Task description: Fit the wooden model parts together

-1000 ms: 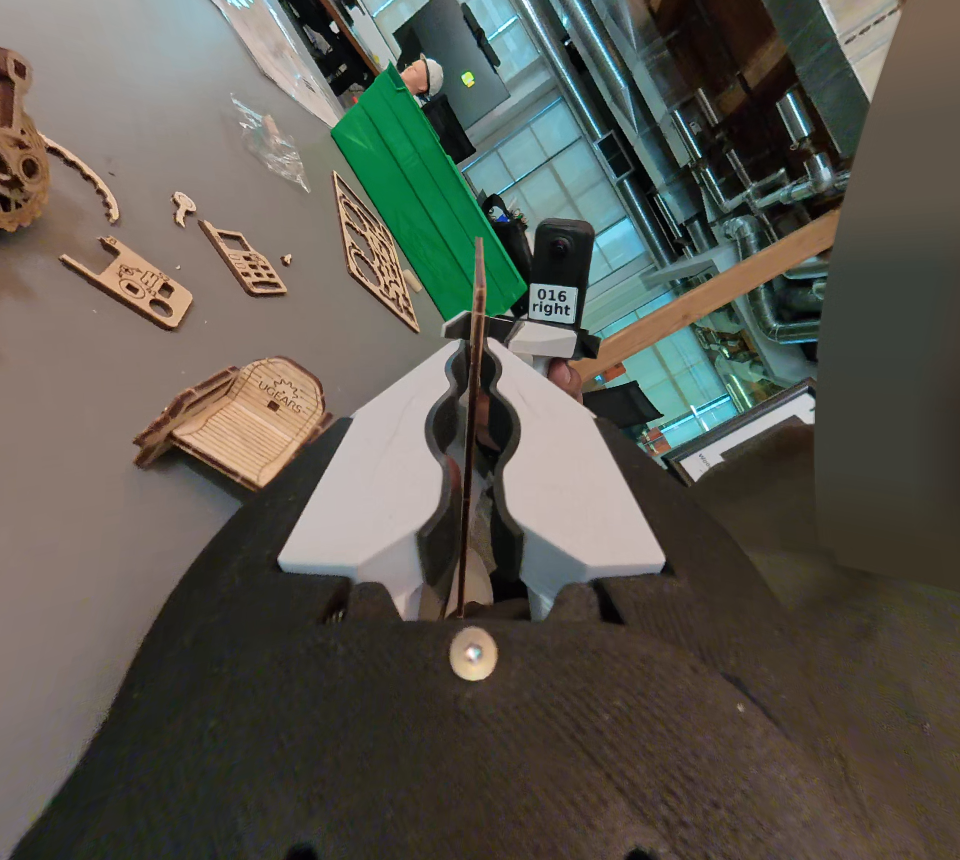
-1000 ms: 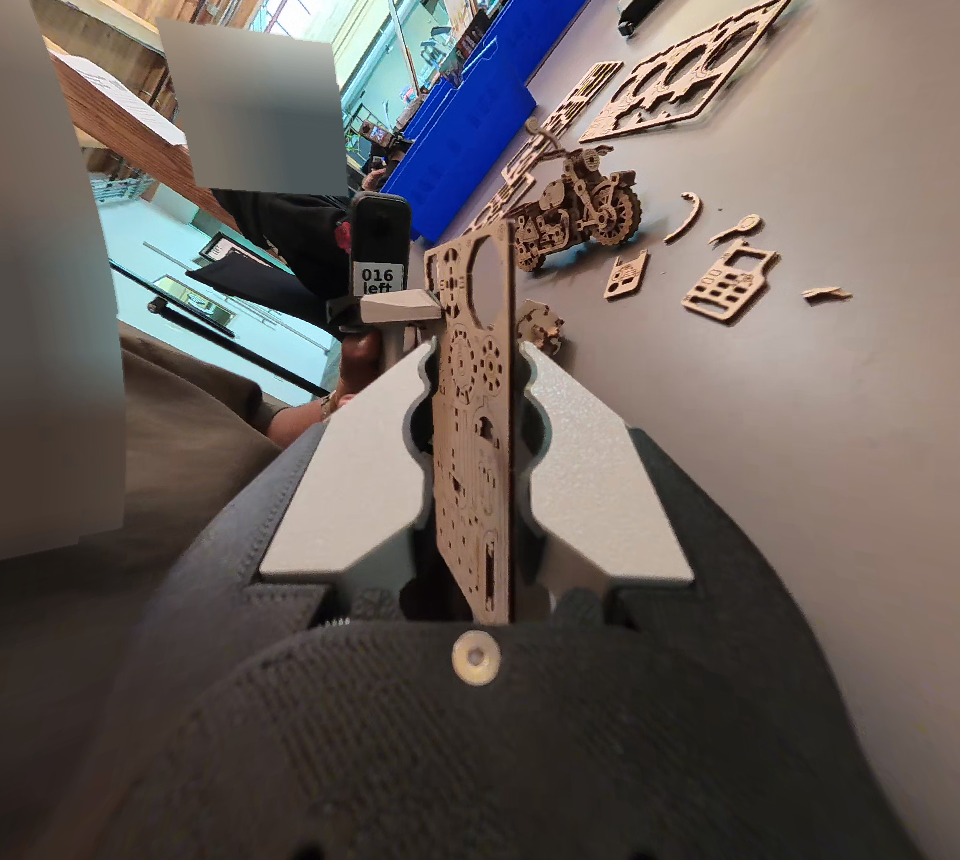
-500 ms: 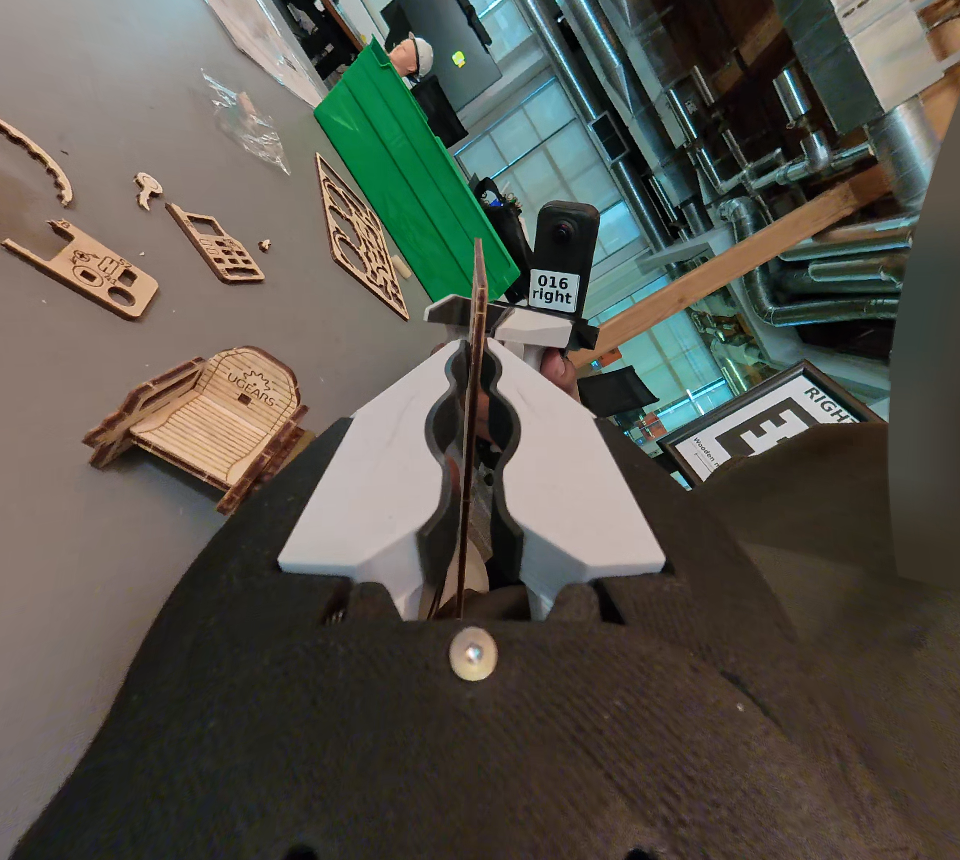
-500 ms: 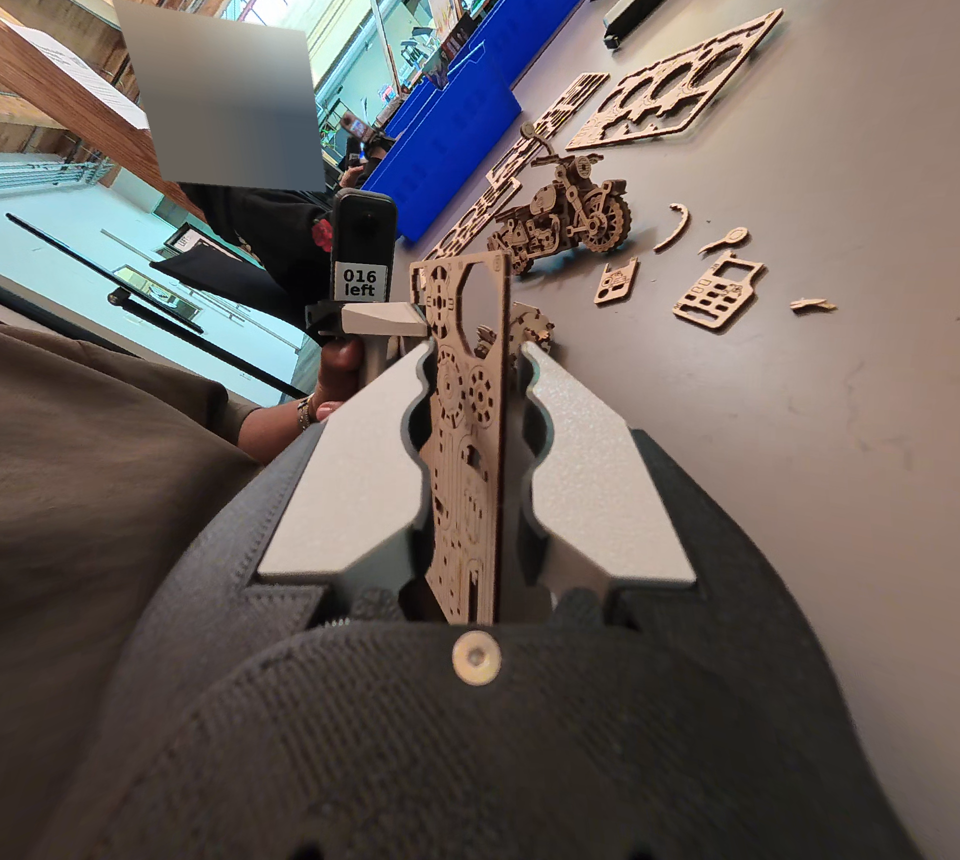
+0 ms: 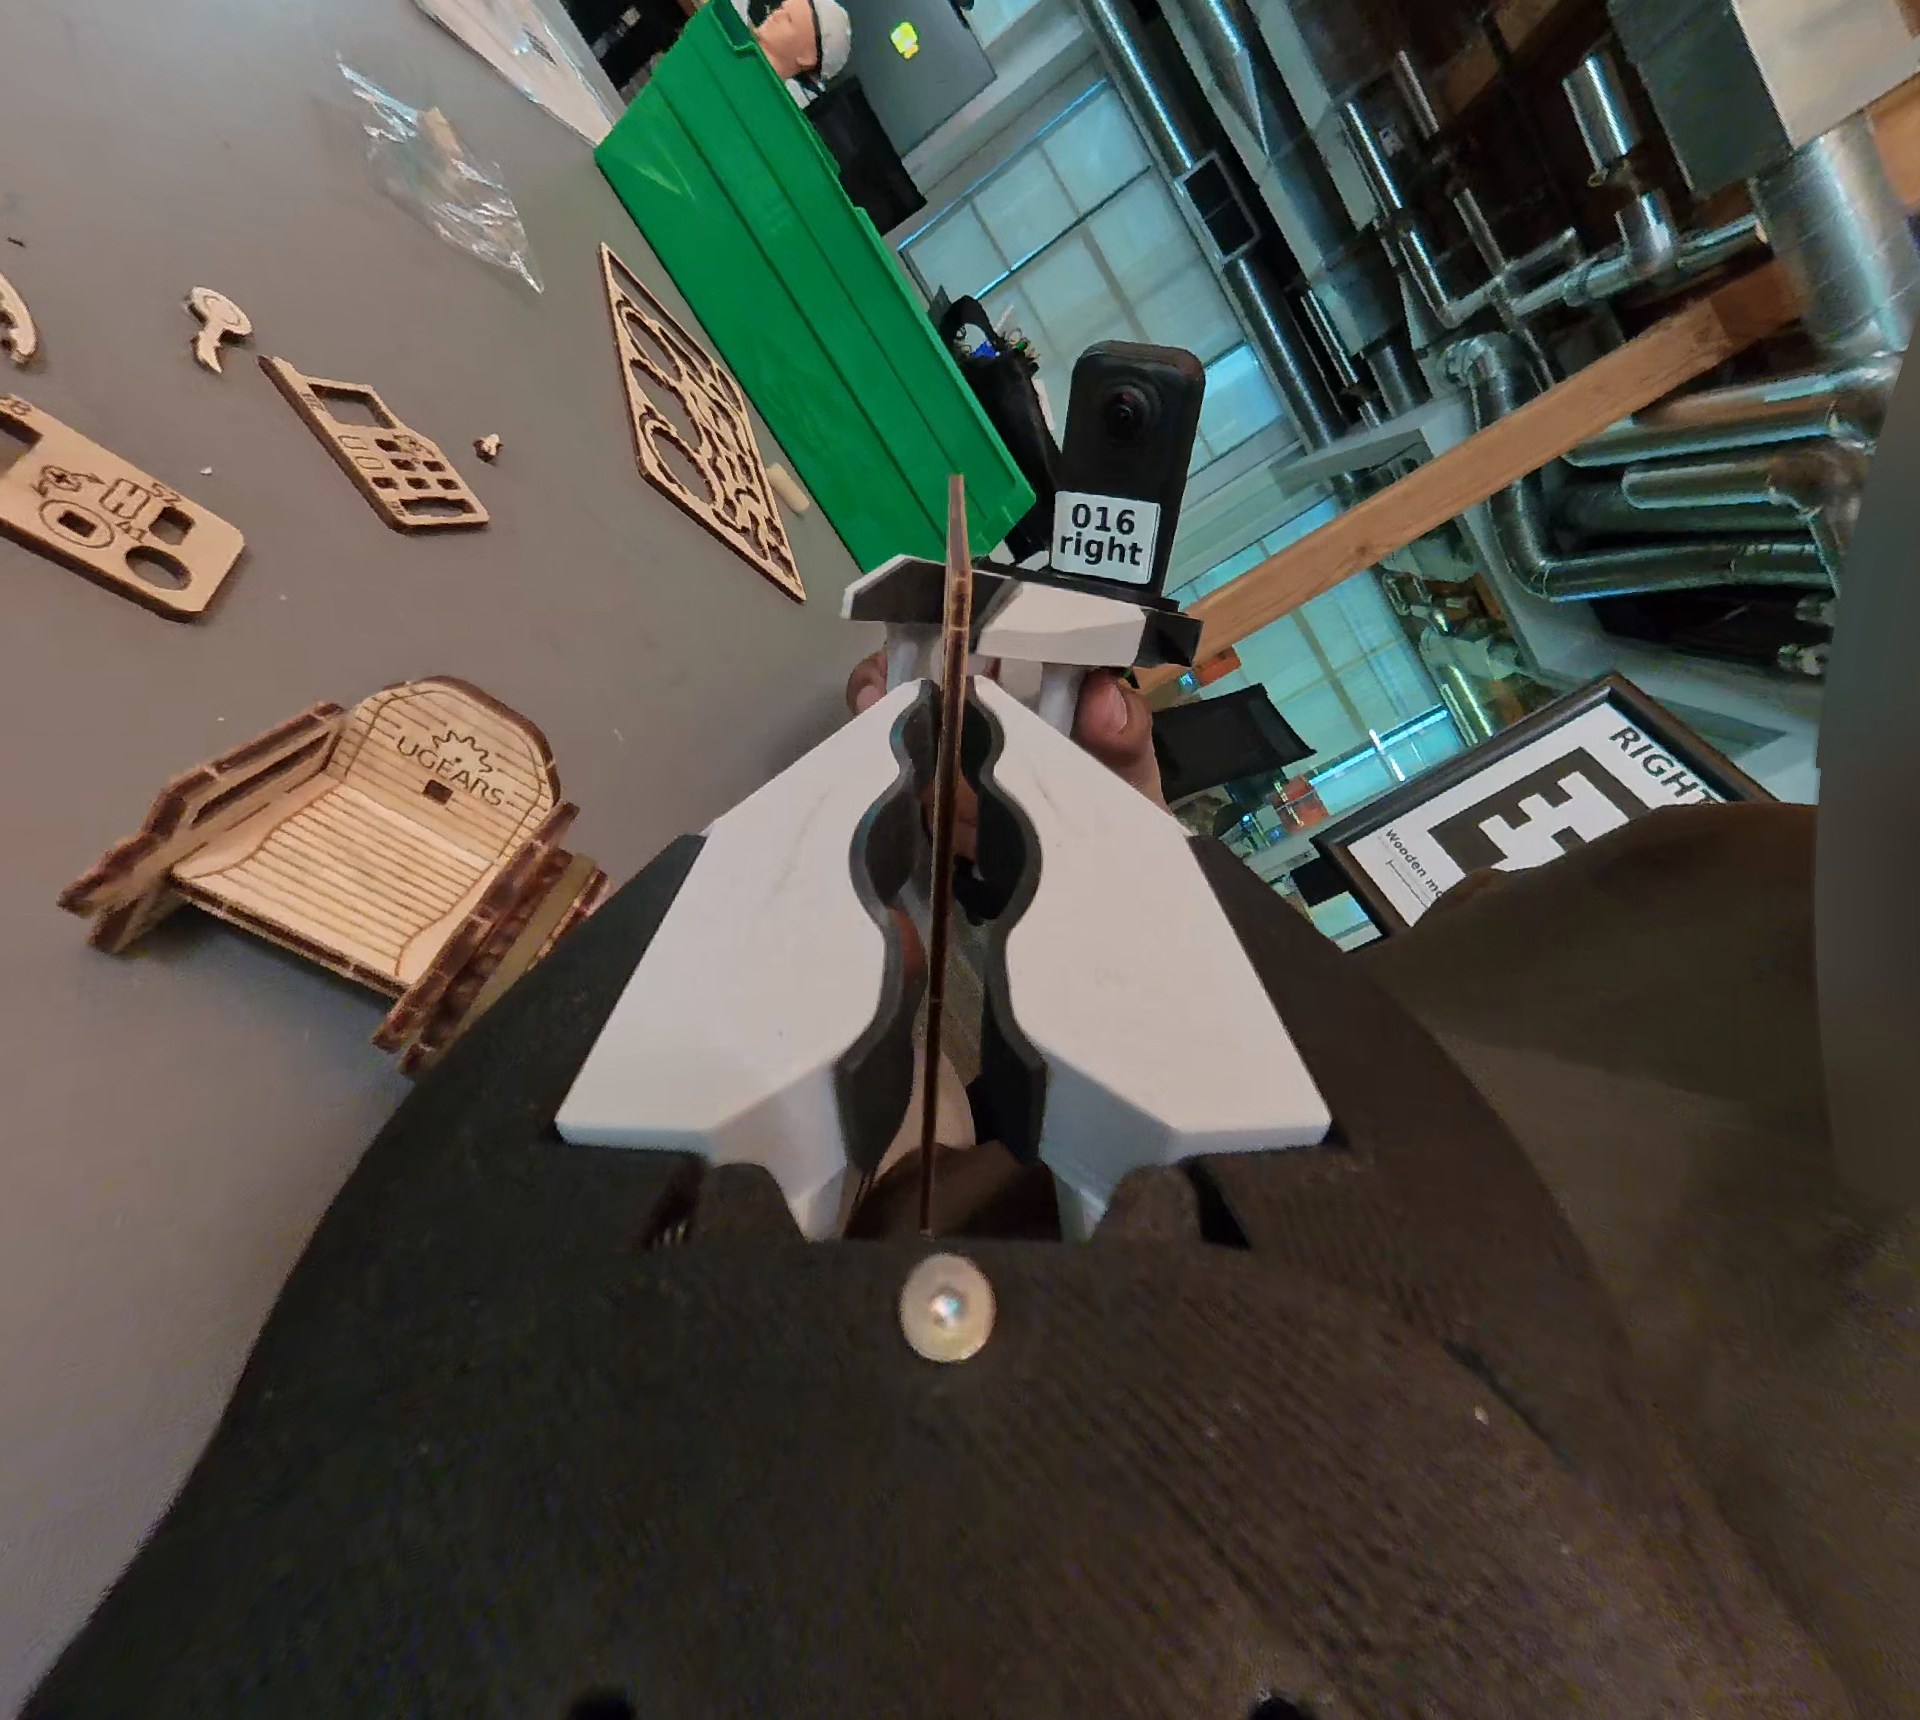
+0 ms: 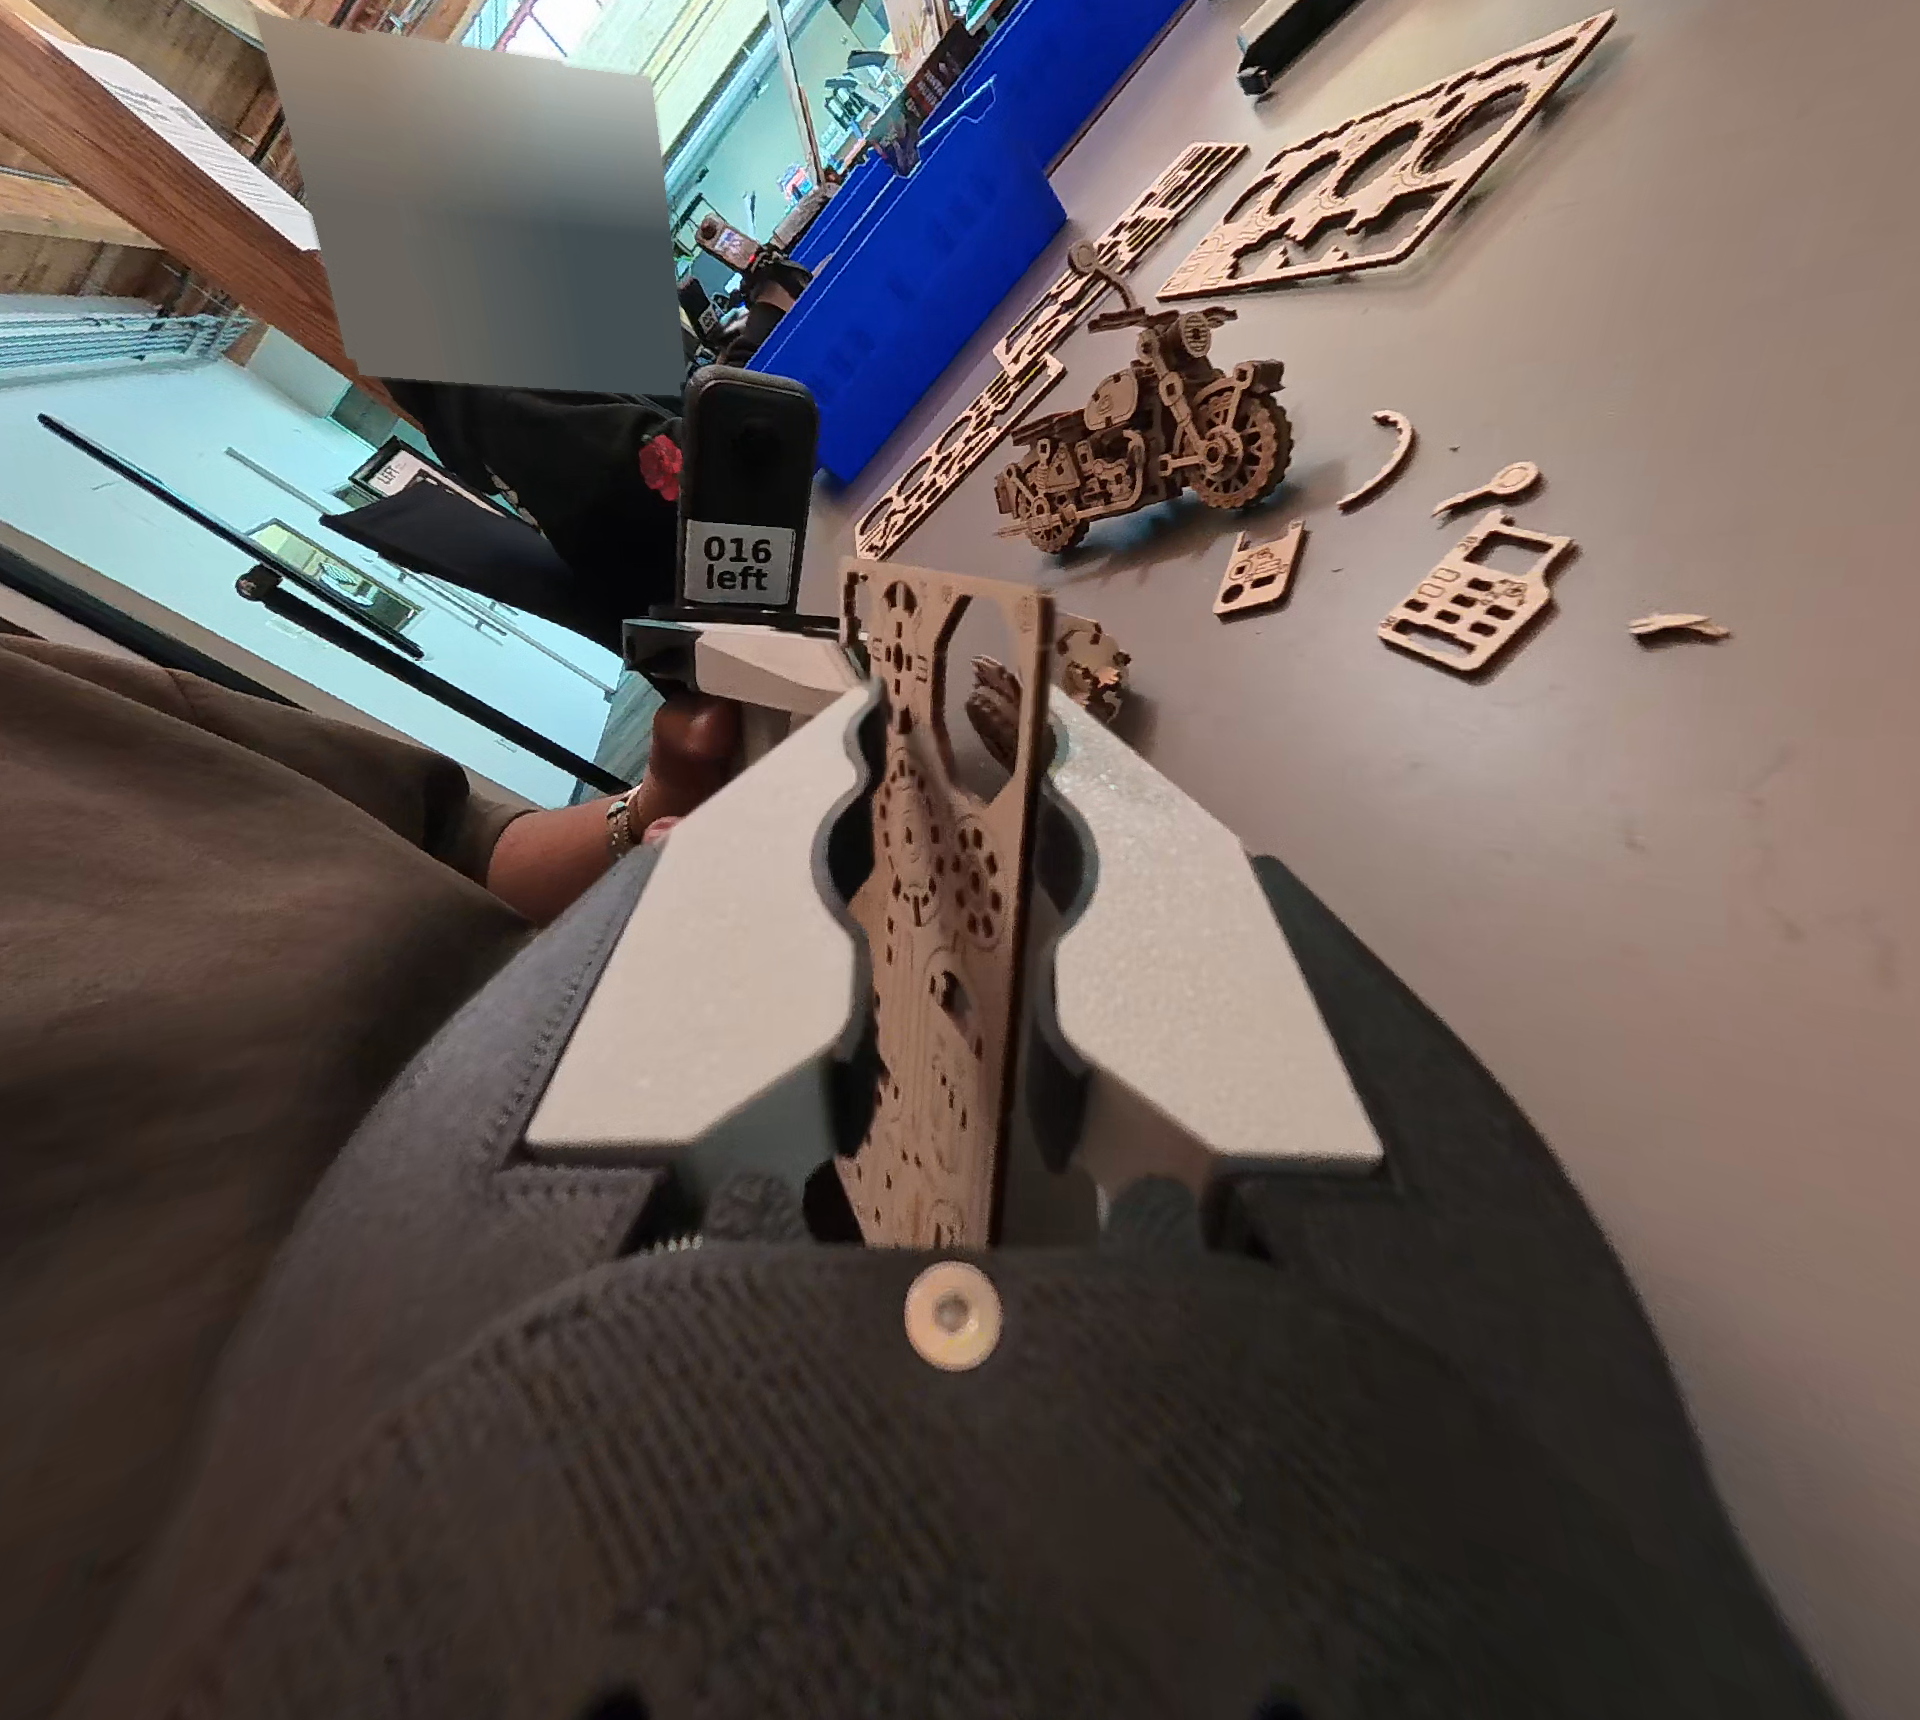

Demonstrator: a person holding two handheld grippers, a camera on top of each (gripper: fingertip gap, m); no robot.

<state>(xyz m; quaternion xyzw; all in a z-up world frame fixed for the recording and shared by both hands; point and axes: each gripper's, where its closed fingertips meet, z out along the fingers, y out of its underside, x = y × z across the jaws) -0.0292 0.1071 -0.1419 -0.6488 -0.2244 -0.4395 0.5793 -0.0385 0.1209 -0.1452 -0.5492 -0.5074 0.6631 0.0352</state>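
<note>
A thin wooden sheet of laser-cut parts (image 6: 940, 901) is held in the air between both grippers. My right gripper (image 6: 961, 709) is shut on one end of it, with its cut-out face turned toward the camera. My left gripper (image 5: 943, 702) is shut on the other end, where the sheet (image 5: 948, 839) shows edge-on. The right gripper (image 5: 1023, 621) faces me just beyond the sheet in the left wrist view. The left gripper (image 6: 748, 657) shows beyond it in the right wrist view. A built wooden motorcycle (image 6: 1153, 434) stands on the grey table (image 6: 1558, 943).
A wooden seat piece (image 5: 343, 849), a phone-shaped piece (image 5: 379, 460), a flat plate (image 5: 104, 517) and an emptied frame sheet (image 5: 707, 434) lie on the table. A green bin (image 5: 790, 288), a blue bin (image 6: 935, 236) and a plastic bag (image 5: 436, 164) sit farther back. A small gear assembly (image 6: 1091, 662) lies near the sheet. My two grippers' fingertips are within a few centimetres of each other. Left tips and right tips are each some 15 centimeters from the built wooden motorcycle (image 6: 1153, 434).
Both grippers have kept hold of the sheet while swinging slightly. In the left wrist view the table parts slid left and the motorcycle left the frame.
</note>
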